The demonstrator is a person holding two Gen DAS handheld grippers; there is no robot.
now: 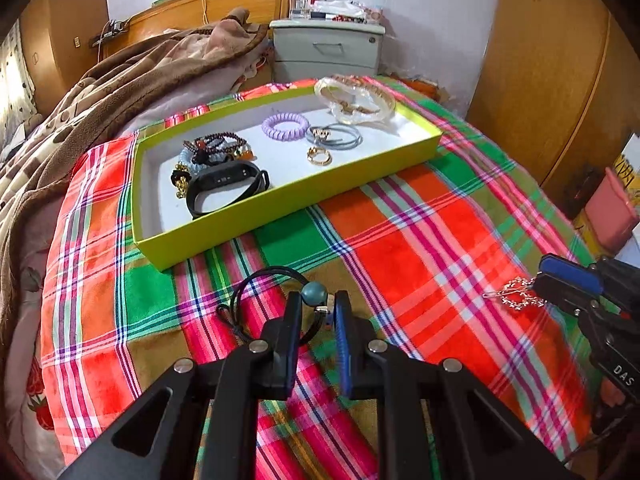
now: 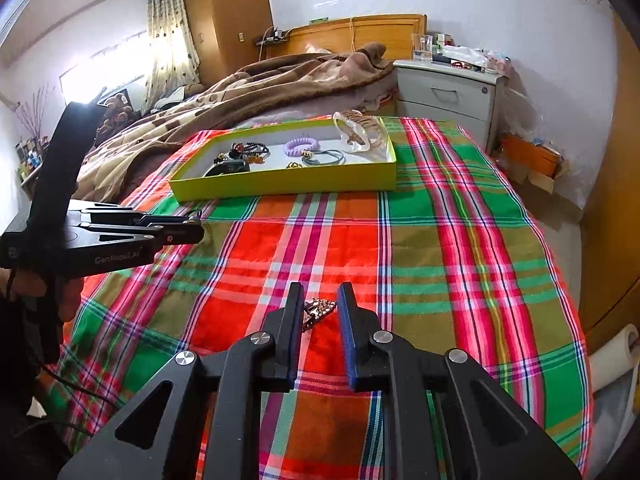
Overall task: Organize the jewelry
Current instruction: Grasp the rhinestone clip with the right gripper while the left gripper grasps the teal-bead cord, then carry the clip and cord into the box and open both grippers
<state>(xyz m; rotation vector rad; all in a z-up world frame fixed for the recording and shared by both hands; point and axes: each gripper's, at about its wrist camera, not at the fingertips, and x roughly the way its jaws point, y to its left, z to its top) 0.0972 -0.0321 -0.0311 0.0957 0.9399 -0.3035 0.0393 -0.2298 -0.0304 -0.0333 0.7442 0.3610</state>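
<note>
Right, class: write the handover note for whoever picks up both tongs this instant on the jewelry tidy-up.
Left tongs: closed on the black cord bracelet at its teal bead; the bracelet lies on the plaid cloth.
Right tongs: narrowed around the sparkly clip on the cloth; firm grip unclear.
Done: fitness band, purple coil hair tie, bead bracelets and clear bangles lie in the green box.
Left: probably carry both pieces into the box.

Left tool (image 1: 318, 300) and right tool (image 2: 320, 294), both angled down, jaws narrowed.
</note>
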